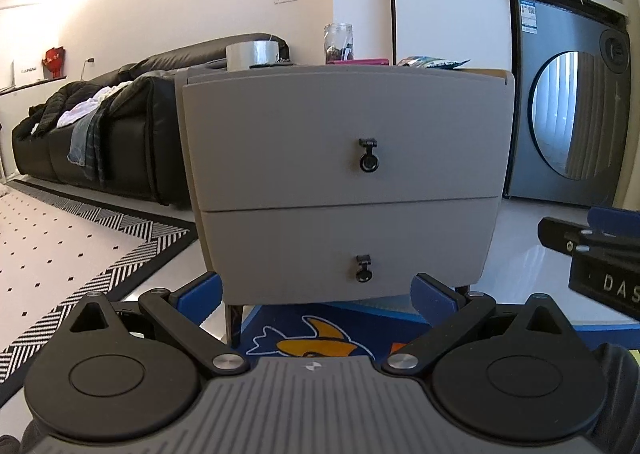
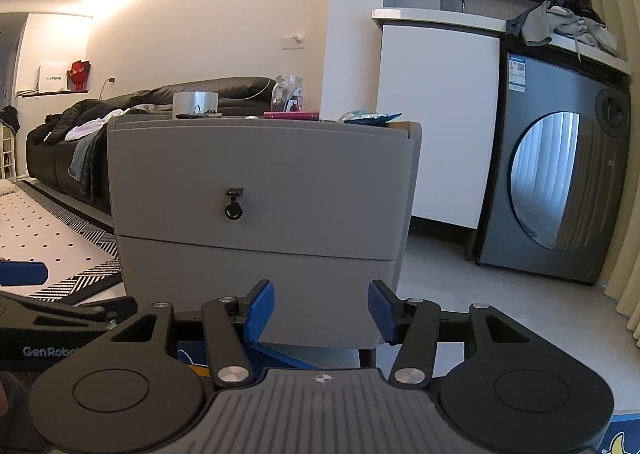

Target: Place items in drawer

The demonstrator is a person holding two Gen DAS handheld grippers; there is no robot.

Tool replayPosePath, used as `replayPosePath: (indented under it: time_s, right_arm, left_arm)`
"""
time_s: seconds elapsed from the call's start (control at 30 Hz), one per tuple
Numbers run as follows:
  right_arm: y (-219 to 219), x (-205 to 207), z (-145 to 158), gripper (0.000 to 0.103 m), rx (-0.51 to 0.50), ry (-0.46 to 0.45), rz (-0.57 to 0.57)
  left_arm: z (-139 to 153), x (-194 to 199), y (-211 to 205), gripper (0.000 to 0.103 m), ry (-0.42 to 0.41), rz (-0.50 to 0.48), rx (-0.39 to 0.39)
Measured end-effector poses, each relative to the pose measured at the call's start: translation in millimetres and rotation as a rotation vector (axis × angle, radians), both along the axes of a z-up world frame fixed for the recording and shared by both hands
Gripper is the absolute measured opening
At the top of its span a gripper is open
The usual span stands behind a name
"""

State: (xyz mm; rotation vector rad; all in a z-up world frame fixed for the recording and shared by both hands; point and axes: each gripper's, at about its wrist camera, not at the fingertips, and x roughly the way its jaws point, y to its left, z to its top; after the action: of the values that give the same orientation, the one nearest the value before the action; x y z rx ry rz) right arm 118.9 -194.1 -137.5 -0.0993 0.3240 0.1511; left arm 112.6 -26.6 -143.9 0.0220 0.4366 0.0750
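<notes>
Left gripper (image 1: pixel 316 294) and right gripper (image 2: pixel 321 310) gaped empty, facing the upright cabinet (image 1: pixel 344 174); only the left view showed its lower pull (image 1: pixel 363 268).

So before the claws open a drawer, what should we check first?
1. Left claw open and holding nothing: ok.
2. Right claw open and holding nothing: ok.
3. Top drawer open: not ok, it is shut.
4. Ring pull in plain sight, nothing covering it: ok.
5. Things waiting on the cabinet top, such as the tape roll and jar: ok.
6. Room inside the drawer: cannot tell.
</notes>
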Motion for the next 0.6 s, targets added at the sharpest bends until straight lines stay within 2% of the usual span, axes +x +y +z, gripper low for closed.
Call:
replayPosePath:
  time_s: [0.23, 0.6]
  right_arm:
    - [2, 0, -2, 0.056, -0.005, 0.014, 0.002]
    - [5, 2, -14, 0.056, -0.039, 0.045, -0.007]
  left_arm:
    - [6, 3, -6, 0.103, -0.016, 0.019, 0.014]
    - [-5, 4, -2, 0.103, 0.019, 0.036, 0.003]
